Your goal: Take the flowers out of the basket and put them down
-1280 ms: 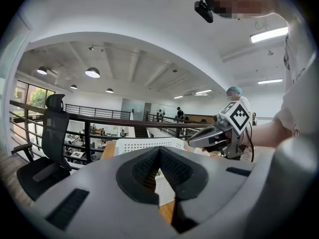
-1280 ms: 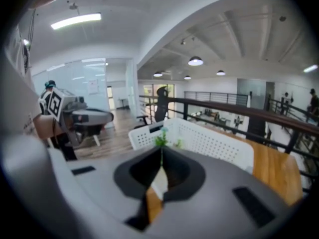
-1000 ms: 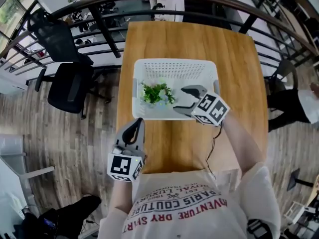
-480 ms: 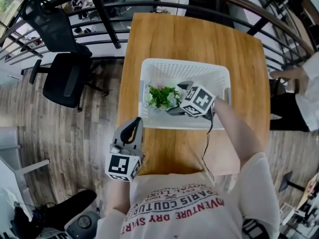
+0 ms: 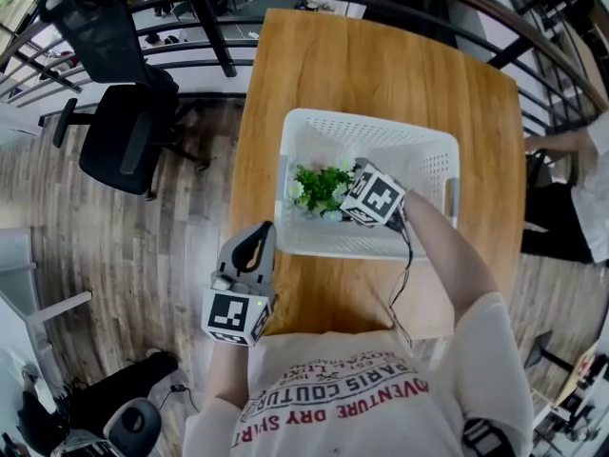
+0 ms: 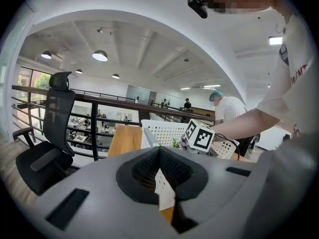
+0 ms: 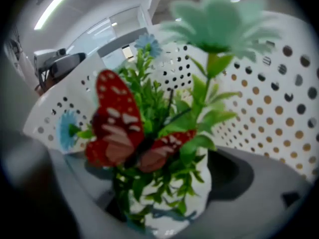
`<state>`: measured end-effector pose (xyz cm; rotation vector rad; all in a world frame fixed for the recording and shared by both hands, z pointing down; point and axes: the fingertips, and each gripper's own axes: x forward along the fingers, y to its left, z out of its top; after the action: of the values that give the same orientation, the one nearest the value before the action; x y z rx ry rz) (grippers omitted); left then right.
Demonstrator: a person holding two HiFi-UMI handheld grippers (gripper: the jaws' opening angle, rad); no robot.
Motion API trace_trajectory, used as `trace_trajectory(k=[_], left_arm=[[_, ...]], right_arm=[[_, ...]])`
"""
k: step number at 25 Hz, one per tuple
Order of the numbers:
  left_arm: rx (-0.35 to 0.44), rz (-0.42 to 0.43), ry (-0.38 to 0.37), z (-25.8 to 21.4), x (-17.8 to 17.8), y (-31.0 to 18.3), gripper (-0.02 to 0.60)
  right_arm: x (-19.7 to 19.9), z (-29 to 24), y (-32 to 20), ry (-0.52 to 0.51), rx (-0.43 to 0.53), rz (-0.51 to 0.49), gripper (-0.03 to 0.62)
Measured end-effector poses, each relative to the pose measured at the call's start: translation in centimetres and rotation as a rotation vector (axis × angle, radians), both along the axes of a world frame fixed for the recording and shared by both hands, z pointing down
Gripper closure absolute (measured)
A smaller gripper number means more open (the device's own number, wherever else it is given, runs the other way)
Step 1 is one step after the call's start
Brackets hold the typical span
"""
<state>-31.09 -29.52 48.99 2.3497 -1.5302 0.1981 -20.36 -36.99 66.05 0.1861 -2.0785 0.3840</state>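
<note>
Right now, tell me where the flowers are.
Head view: the flowers sit in the basket's left half, on the table. The right gripper has its open jaws either side of their pot.

My head camera looks steeply down on the surface (image 5: 381,74), with the basket (image 5: 428,160) mid-frame. The camera on my left gripper (image 5: 255,241) sits low off the surface's near left corner and faces level across the room, so the basket shows small, right of centre. The camera on my right gripper (image 5: 357,193) sits inside the basket, very close to the flowers (image 7: 149,133), which fill its frame. All three views share the basket.
</note>
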Motion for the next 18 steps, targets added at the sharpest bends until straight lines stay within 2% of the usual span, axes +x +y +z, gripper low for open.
trace_trajectory(k=[11, 14, 18], left_arm=[[-0.034, -0.013, -0.001, 0.6, -1.0, -0.2, 0.568], [-0.035, -0.017, 0.000, 0.9, -1.3, 0.0, 0.568], [-0.074, -0.008, -0.022, 1.6, -1.4, 0.5, 0.568]], right_arm=[[-1.7, 3.0, -1.6, 0.030, 0.097, 0.046, 0.092], [-1.4, 3.4, -1.7, 0.029, 0.094, 0.033, 0.092], [-1.5, 3.3, -1.7, 0.044, 0.093, 0.023, 0.094]])
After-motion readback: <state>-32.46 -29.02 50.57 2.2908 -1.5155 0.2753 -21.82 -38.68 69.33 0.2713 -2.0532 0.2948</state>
